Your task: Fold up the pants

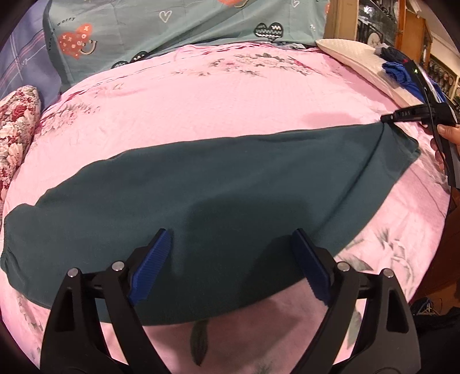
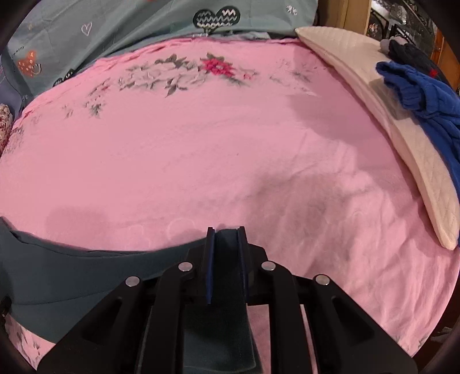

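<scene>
Dark teal pants (image 1: pixel 218 184) lie folded lengthwise across the pink floral bedsheet (image 1: pixel 218 100), waistband at the left, leg ends at the right. My left gripper (image 1: pixel 230 238) is open and hovers just above the pants' near edge, blue pads spread, holding nothing. My right gripper (image 2: pixel 226 230) is shut on the leg end of the pants (image 2: pixel 227 276), which hang back between its fingers; the rest of the pants trails off to the left (image 2: pixel 72 270). In the left wrist view the right gripper (image 1: pixel 386 118) pinches the far right corner of the pants.
A white quilted pillow (image 2: pixel 382 115) with blue knitwear (image 2: pixel 425 95) on it lies along the bed's right side. A teal heart-print duvet (image 1: pixel 172 31) is at the back, a floral cushion (image 1: pixel 14 135) at the left. Wooden furniture (image 1: pixel 414 26) stands far right.
</scene>
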